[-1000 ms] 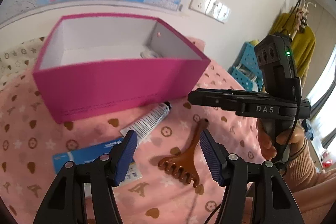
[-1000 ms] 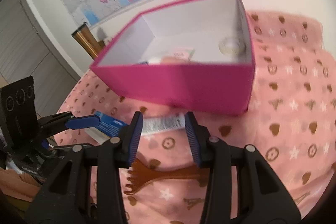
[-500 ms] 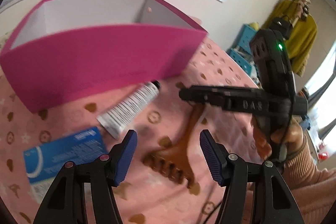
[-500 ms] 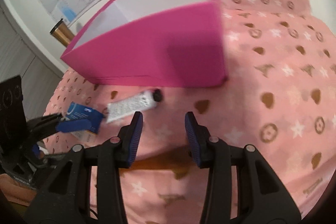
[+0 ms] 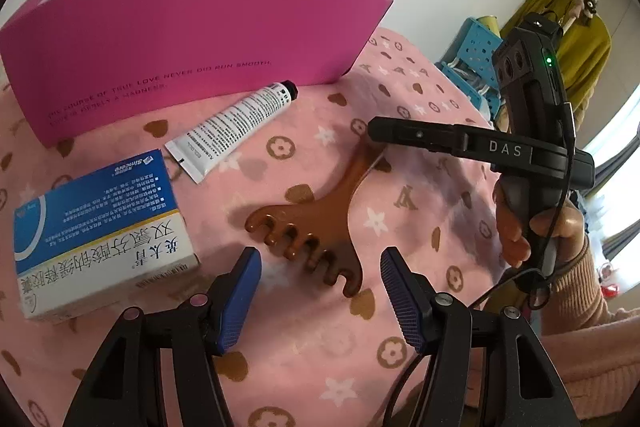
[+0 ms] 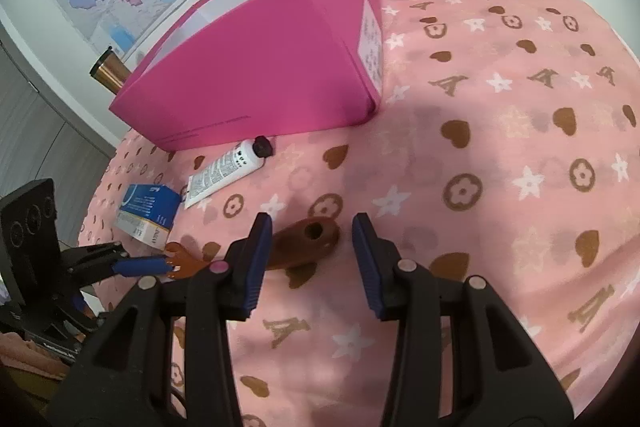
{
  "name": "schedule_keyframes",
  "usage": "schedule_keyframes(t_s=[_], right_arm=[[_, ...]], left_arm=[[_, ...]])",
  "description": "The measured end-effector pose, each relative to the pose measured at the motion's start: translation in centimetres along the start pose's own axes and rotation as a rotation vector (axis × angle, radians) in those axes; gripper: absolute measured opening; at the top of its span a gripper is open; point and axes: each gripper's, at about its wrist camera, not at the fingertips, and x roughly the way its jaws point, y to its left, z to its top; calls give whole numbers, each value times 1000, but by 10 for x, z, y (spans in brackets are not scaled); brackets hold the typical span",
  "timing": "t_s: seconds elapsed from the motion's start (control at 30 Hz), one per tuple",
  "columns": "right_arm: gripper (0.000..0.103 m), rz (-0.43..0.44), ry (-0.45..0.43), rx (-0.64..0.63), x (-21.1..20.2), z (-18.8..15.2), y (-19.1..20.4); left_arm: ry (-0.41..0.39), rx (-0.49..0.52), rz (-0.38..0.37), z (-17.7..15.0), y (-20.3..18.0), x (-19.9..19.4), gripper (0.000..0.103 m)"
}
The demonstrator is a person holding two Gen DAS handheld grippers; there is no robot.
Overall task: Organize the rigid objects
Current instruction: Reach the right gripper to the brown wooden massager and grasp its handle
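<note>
Two grippers hovered over the pink patterned cloth (image 6: 520, 155), both with fingers spread wide and holding nothing. The left gripper (image 5: 320, 291) framed the toothed end of the brown comb (image 5: 316, 227), while the right gripper (image 6: 312, 259) bracketed its handle. Near the comb lay a white tube (image 5: 236, 127) and a blue-and-white medicine box (image 5: 100, 227), in front of the magenta box (image 5: 188, 43).
</note>
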Motion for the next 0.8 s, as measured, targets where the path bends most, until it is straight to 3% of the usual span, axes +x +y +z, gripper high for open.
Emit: schedule_keyframes(t_s=[0.13,0.27,0.33,0.57,0.67,0.73,0.8], right_arm=[[45,20,0,-15,2,-3,5],[45,36,-16,14,-2,-5,0],[45,65,-27,46,-5,-7,-6],[46,207,-93,131,-17,-13,-19],[45,335,-82,153,-13,-17,-17],[45,246,-62,105,-6,-17,-4],[37,248,-51,108,-3,-16,-2]], left_arm=[[-5,-7,-2,2,-2,2,62],[-15,-4,38,2,-3,5,47],[-18,-21,37,2,0,4,45],[-24,-42,36,2,6,3,41],[-25,-41,32,3,5,4,41],[-27,-42,34,3,5,3,41],[-29,-45,30,2,6,2,41]])
